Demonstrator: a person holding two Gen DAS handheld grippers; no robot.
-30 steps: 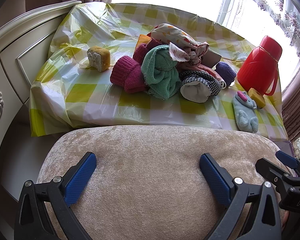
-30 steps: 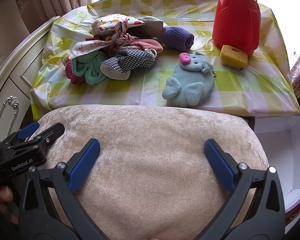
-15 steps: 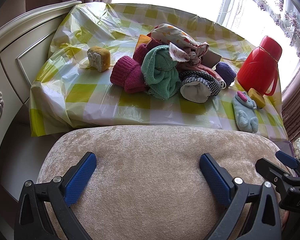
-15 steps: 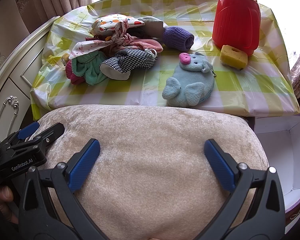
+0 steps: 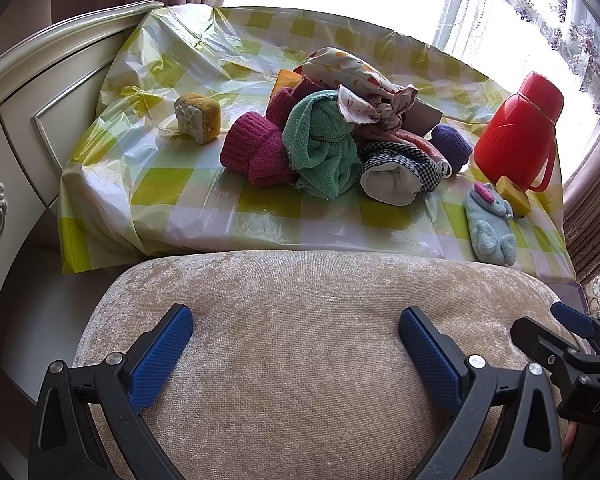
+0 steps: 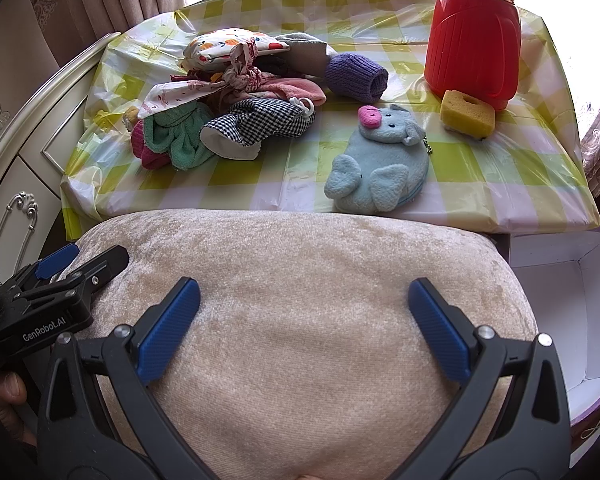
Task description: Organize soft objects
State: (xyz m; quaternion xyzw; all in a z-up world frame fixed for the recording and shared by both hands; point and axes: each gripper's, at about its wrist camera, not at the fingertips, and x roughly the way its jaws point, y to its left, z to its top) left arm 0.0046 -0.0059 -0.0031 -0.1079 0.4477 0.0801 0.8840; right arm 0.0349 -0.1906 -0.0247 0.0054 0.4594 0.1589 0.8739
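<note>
While the left gripper [image 5: 296, 344] and right gripper [image 6: 304, 316] both hang wide apart and empty over the beige cushion [image 6: 300, 300], nothing looks sorted: the clothes heap [image 5: 332, 140] lies at twelve o'clock, the plush elephant [image 6: 380, 164] at one, the box [image 6: 560, 300] at three bare.

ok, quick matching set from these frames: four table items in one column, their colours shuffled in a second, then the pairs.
Items:
1. thermos
2. elephant plush
3. knit roll by the thermos
4. towel in the pile

Colours:
A. purple
B. green
C. red
D. light blue

Pairs: 1-C, 2-D, 3-A, 4-B
</note>
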